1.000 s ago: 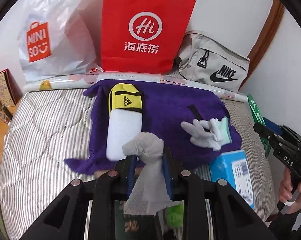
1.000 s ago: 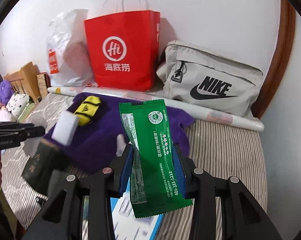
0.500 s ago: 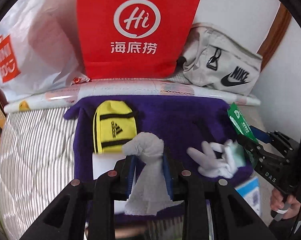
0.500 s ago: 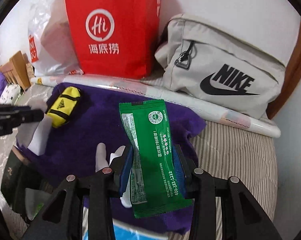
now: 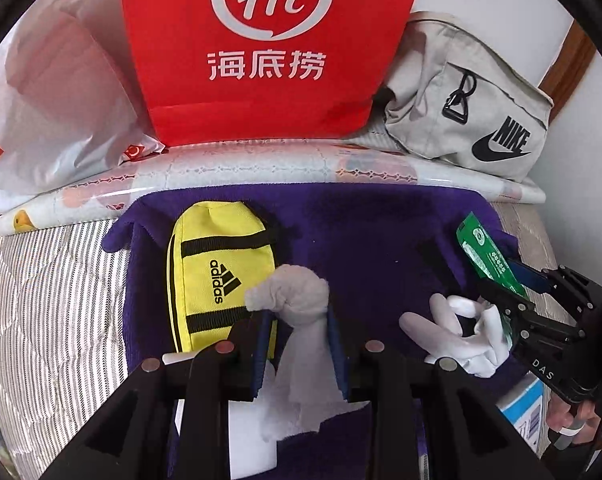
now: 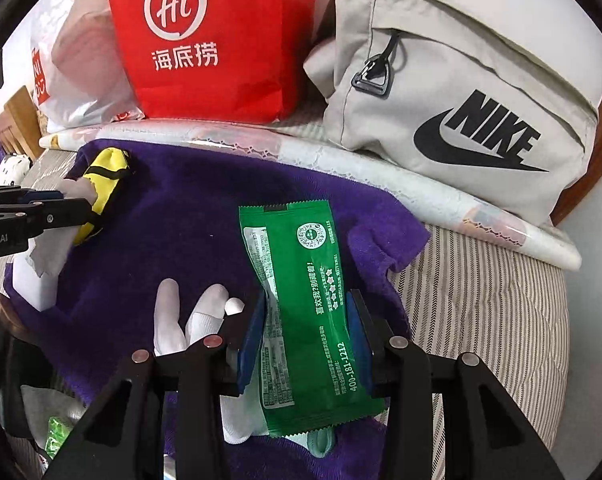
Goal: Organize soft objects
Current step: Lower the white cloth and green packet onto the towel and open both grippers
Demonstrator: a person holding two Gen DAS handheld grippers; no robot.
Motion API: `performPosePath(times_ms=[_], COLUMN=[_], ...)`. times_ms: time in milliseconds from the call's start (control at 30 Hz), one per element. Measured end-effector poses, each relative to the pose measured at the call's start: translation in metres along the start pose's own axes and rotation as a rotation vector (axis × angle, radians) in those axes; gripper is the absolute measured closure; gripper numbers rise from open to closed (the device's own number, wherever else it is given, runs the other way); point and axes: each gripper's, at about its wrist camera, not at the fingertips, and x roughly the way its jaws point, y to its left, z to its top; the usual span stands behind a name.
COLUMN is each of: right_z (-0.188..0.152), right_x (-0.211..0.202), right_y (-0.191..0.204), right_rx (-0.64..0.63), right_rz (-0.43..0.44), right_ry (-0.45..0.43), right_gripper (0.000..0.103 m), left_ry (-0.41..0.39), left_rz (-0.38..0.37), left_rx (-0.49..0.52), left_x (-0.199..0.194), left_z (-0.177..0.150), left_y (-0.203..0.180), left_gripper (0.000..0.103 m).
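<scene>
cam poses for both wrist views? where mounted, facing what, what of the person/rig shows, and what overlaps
Left wrist: sits behind the left gripper, tilted down at the purple towel; its fingers clamp a white cloth; the right gripper and a hand show at right.
Right wrist: sits behind the right gripper, tilted down; it clamps a green packet; the left gripper enters at left.
Shared: towel, yellow pouch, white glove, red bag, grey bag.
</scene>
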Motion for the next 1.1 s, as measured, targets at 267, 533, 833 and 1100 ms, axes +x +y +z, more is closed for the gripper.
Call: performPosePath(times_ms=[267, 533, 833, 1100], right_z=[0.000, -0.001, -0.004, -0.038], right_x=[0.007, -0.009, -0.046, -0.098], right_y=[0.000, 0.003, -0.006, -0.002], right_rx=[0.011, 0.001, 0.067, 0.139], right_rz=[0.018, 0.055, 0.062, 0.124], right_ry=[0.028, -0.018, -0.059, -0.111], right_gripper=[0.058, 0.029, 0.027, 0.027], left_ry=[0.002, -0.027, -0.115, -0.208], left_rz=[-0.013, -0.016, 0.007, -0.021], left_rx=[-0.002, 0.035, 0.064, 0.070], left_x=[0.006, -0.004, -0.047, -0.105], left_z=[0.001, 0.000, -0.007, -0.043], left_y=[0.003, -0.005, -0.017, -0.018], left_gripper=[0.075, 0.038, 0.037, 0.037])
